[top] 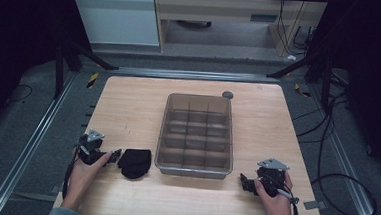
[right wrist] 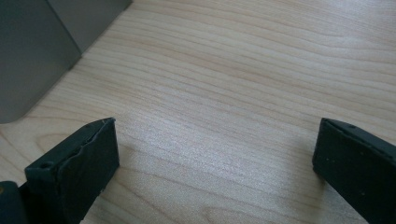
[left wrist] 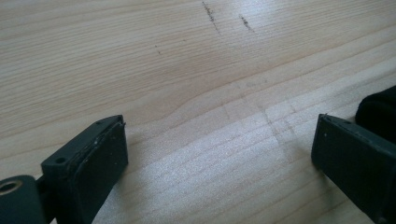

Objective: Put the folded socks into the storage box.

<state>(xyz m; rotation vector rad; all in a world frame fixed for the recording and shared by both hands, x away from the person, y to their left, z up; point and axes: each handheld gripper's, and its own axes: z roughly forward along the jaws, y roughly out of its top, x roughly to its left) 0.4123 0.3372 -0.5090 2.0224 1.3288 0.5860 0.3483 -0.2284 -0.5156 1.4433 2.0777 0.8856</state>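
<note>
Fingers [left wrist: 84, 172] of both grippers stand wide and empty, resting low on the table [top: 128, 103]. Left gripper [top: 114, 156] sits just beside the black cloth [top: 135, 162], likely for a grab; right gripper [top: 246, 182] waits near the bin [top: 193, 172].

Lab or test bay, not a home. Light wooden table [top: 258, 116] ringed by black curtains [top: 18, 32], metal floor rails [top: 31, 143] alongside, grey carpet. Loose cables [top: 336, 146] trail off the right edge. Pale cabinets [top: 119, 18] behind (office-grade, plain). Dark stand legs [top: 86, 56] brace each far corner.
</note>
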